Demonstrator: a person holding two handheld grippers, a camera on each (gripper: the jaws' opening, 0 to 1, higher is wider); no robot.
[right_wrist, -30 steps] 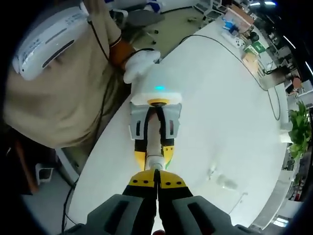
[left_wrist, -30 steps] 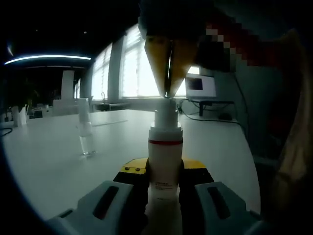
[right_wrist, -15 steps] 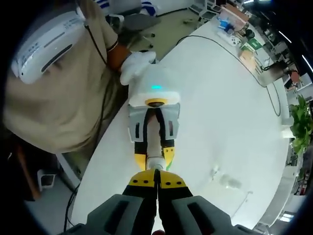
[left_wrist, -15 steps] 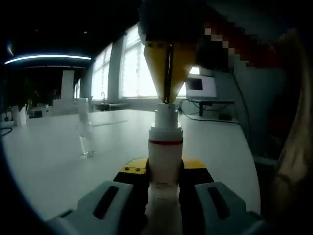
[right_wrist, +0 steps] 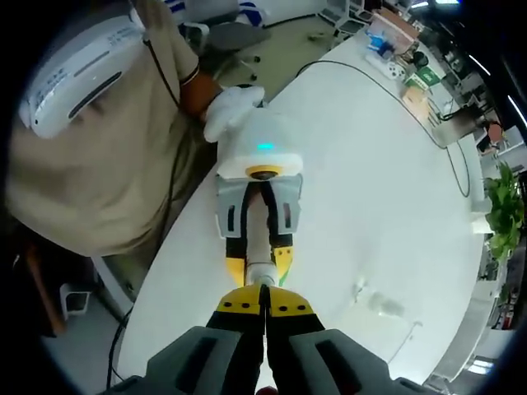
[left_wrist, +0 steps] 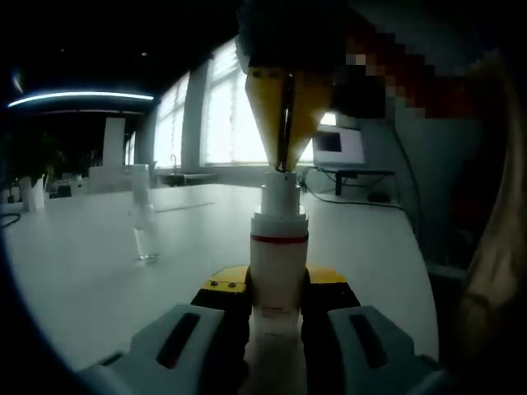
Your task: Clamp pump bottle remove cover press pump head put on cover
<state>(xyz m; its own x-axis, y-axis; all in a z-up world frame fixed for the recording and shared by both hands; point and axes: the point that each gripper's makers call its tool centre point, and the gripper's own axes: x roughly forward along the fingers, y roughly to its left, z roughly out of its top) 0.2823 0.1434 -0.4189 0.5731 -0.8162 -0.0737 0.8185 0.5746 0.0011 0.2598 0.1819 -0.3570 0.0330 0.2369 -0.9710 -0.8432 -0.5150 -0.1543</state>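
A white pump bottle with a red band stands upright, and my left gripper is shut on its body. My right gripper comes down from above with its yellow tips together, resting on the bare pump head. In the right gripper view I look straight down: my right gripper is shut over the pump head, while the left gripper clamps the bottle below. The clear cover stands on the table to the left, apart from the bottle, and shows as a faint shape.
The long white table has its near edge beside a person in beige, whose white-gloved hand holds the left gripper. Small boxes sit at the far end. A monitor and cables stand behind the bottle.
The right gripper's shut tips have sunk slightly onto the pump head. The left gripper and bottle have stayed put.
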